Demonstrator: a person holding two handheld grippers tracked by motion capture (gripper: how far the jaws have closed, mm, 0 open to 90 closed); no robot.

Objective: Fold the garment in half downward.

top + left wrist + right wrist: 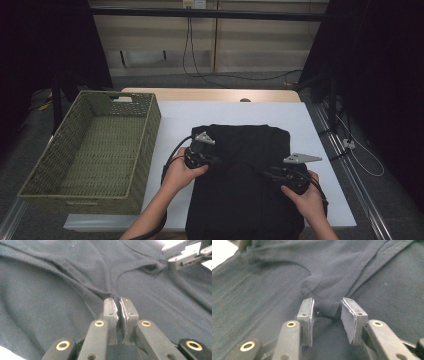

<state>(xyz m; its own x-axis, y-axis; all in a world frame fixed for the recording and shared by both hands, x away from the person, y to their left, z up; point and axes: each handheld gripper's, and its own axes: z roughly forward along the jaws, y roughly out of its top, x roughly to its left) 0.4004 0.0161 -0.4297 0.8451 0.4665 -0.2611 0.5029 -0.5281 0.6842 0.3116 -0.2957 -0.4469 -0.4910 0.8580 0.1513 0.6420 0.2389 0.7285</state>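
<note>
Left gripper view shows its hand-held gripper (119, 305) pinching the black garment (50, 302).

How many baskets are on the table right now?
1. A green woven basket stands at the table's left side, beside the black garment that both grippers work on. The high view gives no sign of a second basket.

Black garment (245, 190), olive-green woven basket (95, 150), white sheet (320, 130), seemingly light-wood table (210, 95).

Black grippers (197, 156) w/ grey triangular top plates, brass-ringed screw holes, grey-padded jaws, trailing black cables; bare forearms.
</note>
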